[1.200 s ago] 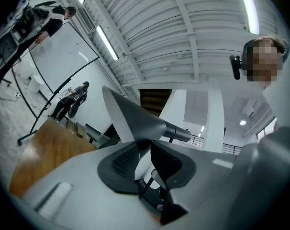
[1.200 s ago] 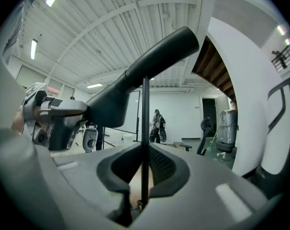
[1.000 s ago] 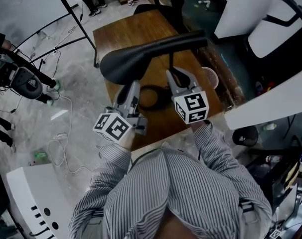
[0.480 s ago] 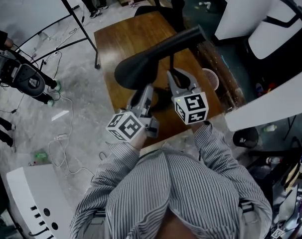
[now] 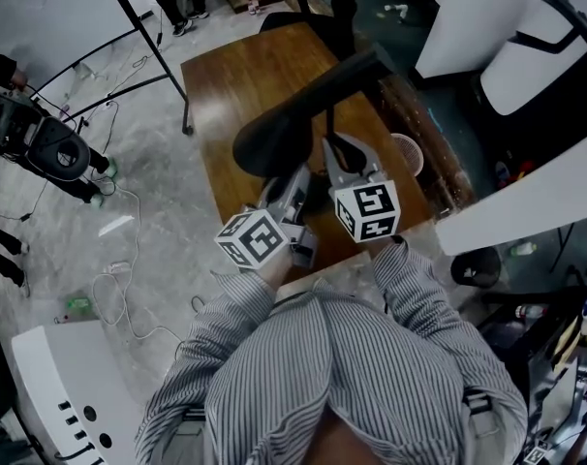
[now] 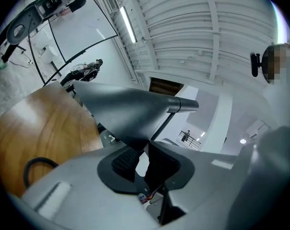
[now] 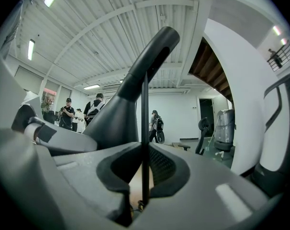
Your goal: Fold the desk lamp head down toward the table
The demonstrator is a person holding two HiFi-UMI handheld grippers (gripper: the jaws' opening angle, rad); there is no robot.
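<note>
Right claw (image 7: 143,150): clamped on the lamp stem (image 7: 145,104), which is gripped upright between the pads.
Left claw (image 6: 140,148): held just left of the stem. Its jaws have just been closing, and the lower rim of the lamp head (image 6: 121,110) is pinched between the pad tips.
Lamp head: tilted, with its wide end lowered to the left of the stem. Its narrow neck is carried across the stem's top to the far right. It is clear of the wood beneath.
Tabletop (image 5: 240,71): spread under and beyond the stem.
Onlookers (image 7: 67,111): seen well behind the stem.
</note>
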